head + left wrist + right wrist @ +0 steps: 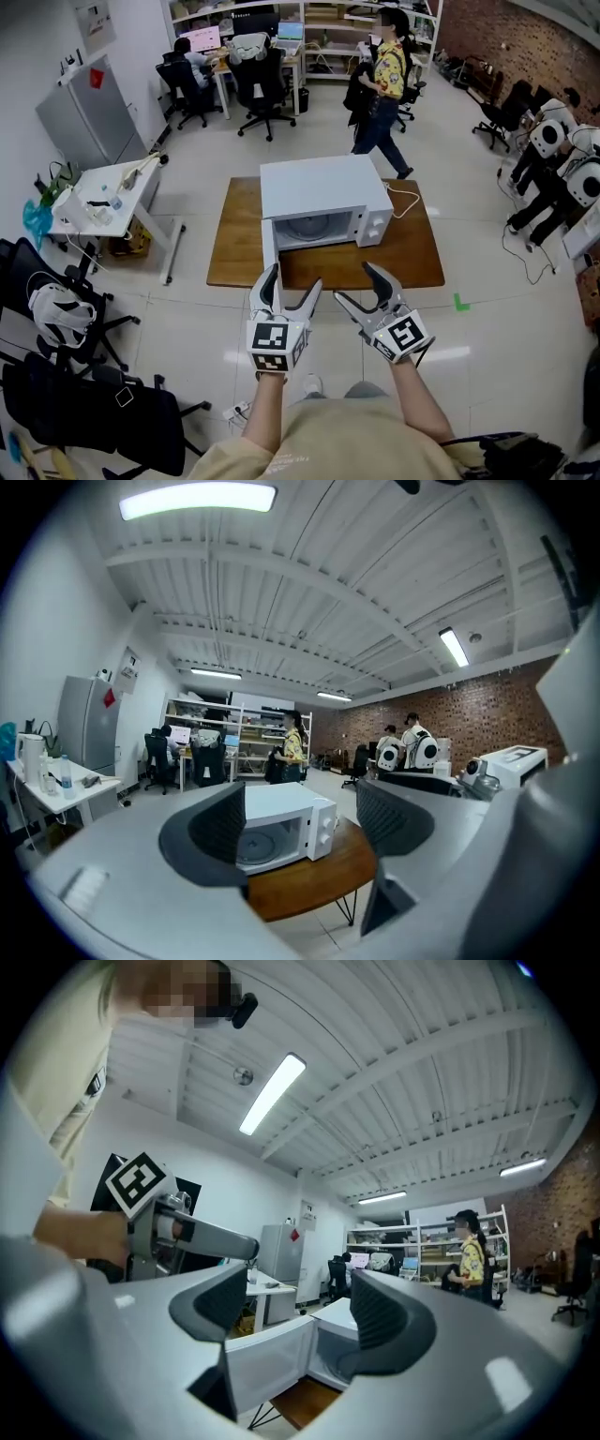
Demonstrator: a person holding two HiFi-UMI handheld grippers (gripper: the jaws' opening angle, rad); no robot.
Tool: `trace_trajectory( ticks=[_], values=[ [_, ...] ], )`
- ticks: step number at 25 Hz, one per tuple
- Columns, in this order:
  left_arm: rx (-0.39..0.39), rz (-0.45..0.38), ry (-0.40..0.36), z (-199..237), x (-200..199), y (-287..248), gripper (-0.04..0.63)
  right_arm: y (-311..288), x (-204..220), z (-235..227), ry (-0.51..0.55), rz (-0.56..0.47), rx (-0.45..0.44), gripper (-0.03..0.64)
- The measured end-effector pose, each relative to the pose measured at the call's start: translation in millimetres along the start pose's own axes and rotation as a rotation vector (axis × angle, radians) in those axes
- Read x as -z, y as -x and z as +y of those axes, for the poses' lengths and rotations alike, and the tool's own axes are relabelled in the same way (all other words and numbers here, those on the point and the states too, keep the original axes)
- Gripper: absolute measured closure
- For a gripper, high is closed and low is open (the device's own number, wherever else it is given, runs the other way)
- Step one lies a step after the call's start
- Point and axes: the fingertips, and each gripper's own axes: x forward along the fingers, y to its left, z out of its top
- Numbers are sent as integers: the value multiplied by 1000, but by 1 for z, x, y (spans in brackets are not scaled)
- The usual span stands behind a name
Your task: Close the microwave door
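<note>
My left tongs [295, 275] and right tongs [352, 281] gape wide, empty; shoving the door [269, 246] hard could skid the microwave [319, 192] across the worktop [412, 253].

White microwave [323, 187] upright on wooden table [412, 258] — door [269, 248] swung open at left side.

- The microwave [319, 187] is showing a smooth white shell with a slight sheen.
- The desk [417, 258] is presenting a brown wood top, smooth and satin.
- The floor [487, 347] is reflecting lamps off glossy pale tiles.
- The left gripper [295, 275] and right gripper [352, 280] are carrying matt grey plastic tongs with dark ribbed pads [217, 829].
- The far wall [506, 33] is showing rough red brick.
</note>
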Motion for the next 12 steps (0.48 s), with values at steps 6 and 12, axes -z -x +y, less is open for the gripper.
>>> trace_trajectory(
  ticks=[6, 12],
  values=[
    [-86, 102, -16, 39, 42, -16, 229, -19, 9, -35, -34, -36, -4, 283],
    [-143, 304, 108, 57, 107, 2, 238, -7, 8, -71, -80, -93, -53, 282]
  ],
)
